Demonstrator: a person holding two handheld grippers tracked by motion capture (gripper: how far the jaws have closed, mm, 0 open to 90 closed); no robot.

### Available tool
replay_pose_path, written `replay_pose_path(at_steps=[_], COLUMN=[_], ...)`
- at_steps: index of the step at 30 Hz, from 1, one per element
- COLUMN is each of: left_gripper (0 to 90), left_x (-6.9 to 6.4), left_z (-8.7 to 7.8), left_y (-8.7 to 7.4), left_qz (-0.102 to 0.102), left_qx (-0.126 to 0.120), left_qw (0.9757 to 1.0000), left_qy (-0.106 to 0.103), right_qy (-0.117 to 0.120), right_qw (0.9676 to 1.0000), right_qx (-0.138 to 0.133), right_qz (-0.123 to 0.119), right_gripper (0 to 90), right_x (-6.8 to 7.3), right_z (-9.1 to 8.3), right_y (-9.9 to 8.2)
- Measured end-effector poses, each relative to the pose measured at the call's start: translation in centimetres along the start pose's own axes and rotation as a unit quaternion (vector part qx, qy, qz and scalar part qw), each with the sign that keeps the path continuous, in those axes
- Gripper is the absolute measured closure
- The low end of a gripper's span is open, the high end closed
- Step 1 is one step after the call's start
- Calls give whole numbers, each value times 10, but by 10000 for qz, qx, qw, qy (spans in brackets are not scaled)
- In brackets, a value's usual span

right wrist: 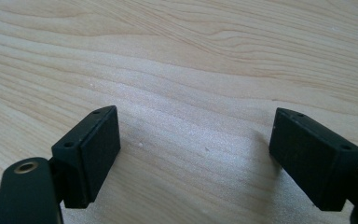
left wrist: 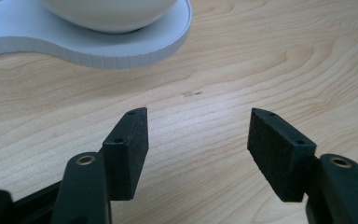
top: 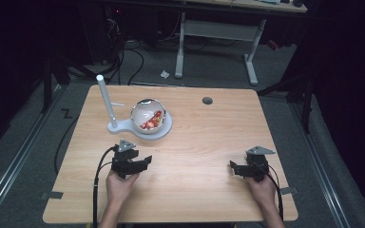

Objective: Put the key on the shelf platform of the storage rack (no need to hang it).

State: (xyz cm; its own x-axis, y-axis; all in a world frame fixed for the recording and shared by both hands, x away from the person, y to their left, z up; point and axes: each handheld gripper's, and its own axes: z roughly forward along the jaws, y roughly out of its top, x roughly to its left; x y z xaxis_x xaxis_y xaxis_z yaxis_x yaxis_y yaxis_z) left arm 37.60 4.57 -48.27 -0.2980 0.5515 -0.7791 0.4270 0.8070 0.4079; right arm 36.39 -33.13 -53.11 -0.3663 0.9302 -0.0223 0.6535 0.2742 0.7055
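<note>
A white bowl (top: 145,110) with red and orange pieces inside stands on a flat white base (top: 165,128) at the back left of the wooden table (top: 199,142). A white upright post (top: 104,99) rises from the base's left end. My left gripper (top: 140,157) rests low in front of the base, open, with bare wood between its jaws. In the left gripper view the left gripper (left wrist: 198,116) faces the base's rim (left wrist: 121,49) and the underside of the bowl (left wrist: 107,11). My right gripper (top: 235,167) sits at the front right, open over bare wood, and nothing lies between its jaws (right wrist: 196,114).
A round grey grommet (top: 207,100) is set into the table near its back edge. Beyond the table stand a white-legged desk (top: 216,31) and cables on the grey floor (top: 133,57). A cable trails from each gripper toward the front edge.
</note>
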Motion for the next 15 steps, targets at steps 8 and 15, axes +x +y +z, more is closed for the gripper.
replay_pose_path(at_steps=[8,15], left_gripper=[387,386], left_x=[3,4], left_z=[10,18], left_y=[-11,-21], left_qz=[70,210], left_qx=[17,-63], left_qw=[10000,9997], left_qy=[64,74], right_qy=[-1,-1], right_qw=[10000,10000], right_qx=[0,1], right_qz=[-1,0], right_gripper=[162,162], right_x=[0,0], right_z=[0,0], right_y=[0,0])
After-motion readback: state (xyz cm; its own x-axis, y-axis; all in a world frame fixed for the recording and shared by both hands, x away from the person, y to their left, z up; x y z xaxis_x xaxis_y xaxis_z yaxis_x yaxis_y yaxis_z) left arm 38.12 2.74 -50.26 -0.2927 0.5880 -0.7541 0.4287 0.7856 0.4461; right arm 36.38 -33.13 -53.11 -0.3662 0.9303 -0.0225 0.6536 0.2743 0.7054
